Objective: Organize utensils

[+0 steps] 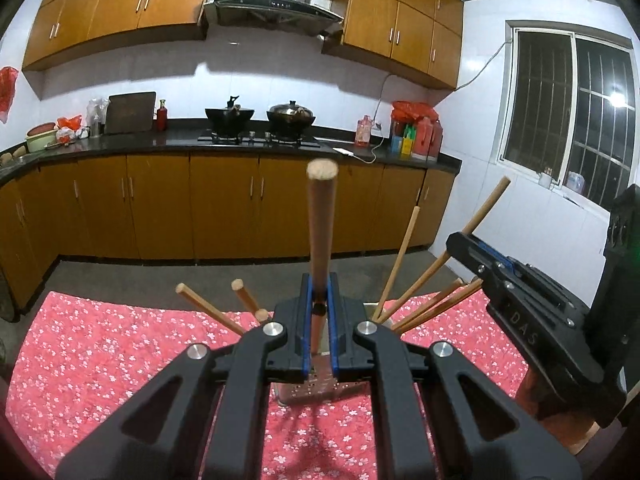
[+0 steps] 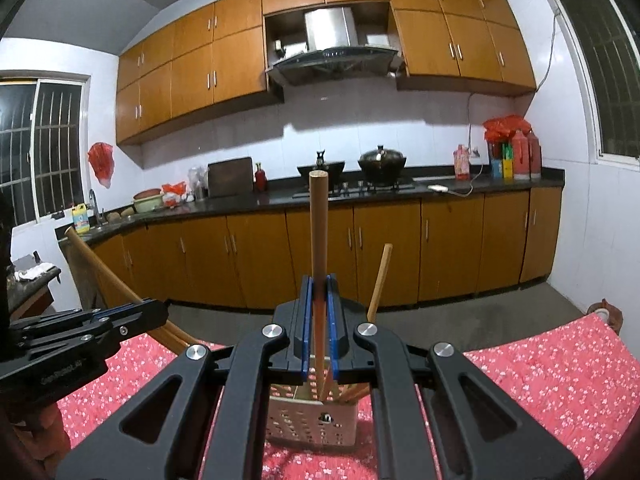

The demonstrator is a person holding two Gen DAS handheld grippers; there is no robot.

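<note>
My left gripper [image 1: 320, 284] is shut on a thick wooden utensil handle [image 1: 320, 232] that stands upright over a perforated metal utensil holder [image 1: 310, 394]. Several wooden handles and chopsticks [image 1: 400, 264] lean out of the holder on both sides. My right gripper [image 2: 319, 284] is shut on a thinner wooden stick [image 2: 319, 232], whose lower end reaches into the same holder [image 2: 310, 420]. In each wrist view the other gripper shows at the side: the right gripper [image 1: 460, 242] and the left gripper [image 2: 158, 310], each clamped on its stick.
The holder stands on a table with a red flowered cloth [image 1: 100, 344]. Beyond lie grey floor, brown cabinets and a dark counter [image 2: 460, 196] with a stove and pots. A small round object [image 2: 604, 312] sits at the table's far right corner.
</note>
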